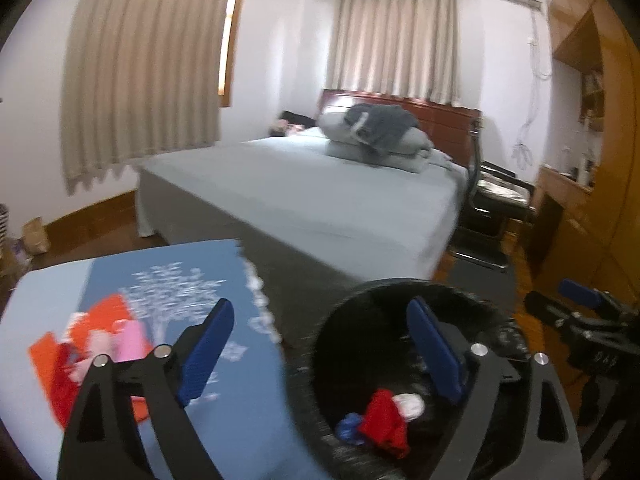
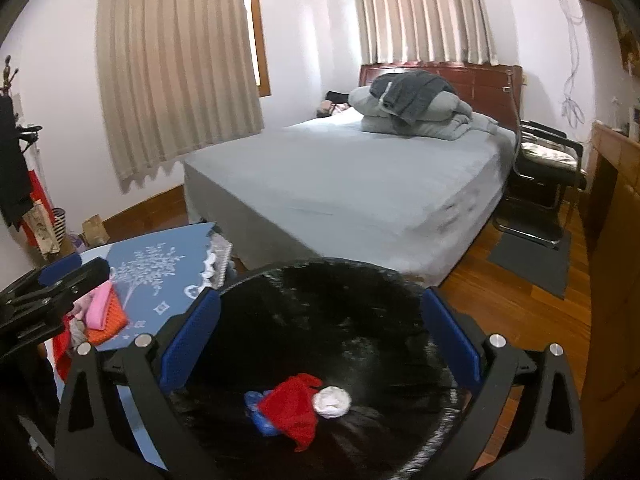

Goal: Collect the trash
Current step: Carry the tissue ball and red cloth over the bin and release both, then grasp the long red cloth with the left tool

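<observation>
Both tools, left (image 1: 320, 350) and right (image 2: 320, 338), gape empty over the black bin (image 2: 320, 292) holding scraps (image 2: 294, 410).

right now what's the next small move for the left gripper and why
Probably swing the left gripper leftward over the blue tablecloth toward the red and pink scraps. Its jaws stand open and empty, the bin already holds a red, a white and a blue piece, and those scraps are what is left on the table.
</observation>
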A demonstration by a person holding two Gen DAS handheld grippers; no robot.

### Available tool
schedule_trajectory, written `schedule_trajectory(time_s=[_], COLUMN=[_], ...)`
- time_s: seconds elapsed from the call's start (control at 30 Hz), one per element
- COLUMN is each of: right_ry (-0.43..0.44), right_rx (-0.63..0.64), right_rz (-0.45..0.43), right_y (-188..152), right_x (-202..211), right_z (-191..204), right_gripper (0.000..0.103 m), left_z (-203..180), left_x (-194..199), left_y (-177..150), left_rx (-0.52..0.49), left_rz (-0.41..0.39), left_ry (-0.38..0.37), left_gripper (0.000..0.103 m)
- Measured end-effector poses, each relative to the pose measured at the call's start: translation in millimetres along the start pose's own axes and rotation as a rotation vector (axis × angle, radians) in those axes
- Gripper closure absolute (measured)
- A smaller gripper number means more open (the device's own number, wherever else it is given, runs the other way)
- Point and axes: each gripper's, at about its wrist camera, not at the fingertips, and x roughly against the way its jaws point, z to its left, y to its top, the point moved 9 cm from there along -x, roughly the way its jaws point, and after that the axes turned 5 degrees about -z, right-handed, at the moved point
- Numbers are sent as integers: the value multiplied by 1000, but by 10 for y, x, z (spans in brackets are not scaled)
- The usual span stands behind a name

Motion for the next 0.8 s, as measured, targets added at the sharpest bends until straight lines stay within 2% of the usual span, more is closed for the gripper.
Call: schedule_trajectory(time_s=[0.17,0.47,0.63,0.8], right_ry=[57,205,262,297], right_rx=[6,76,103,136], right_rz=[12,43,54,76], right_y=[-15,-86,-138,-282], right_x=[-37,-196,-276,-360], right_z=[401,1383,1800,2136], right_gripper=[5,5,5,5], left_z=[499,1331,1753,1959], left_x=[226,634,811,905], left_y=[-69,-313,-497,-665], left_rx=[14,59,97,101], left_rz=[-11,-1,20,39], left_ry=[110,294,373,423], left_gripper=[14,14,14,14])
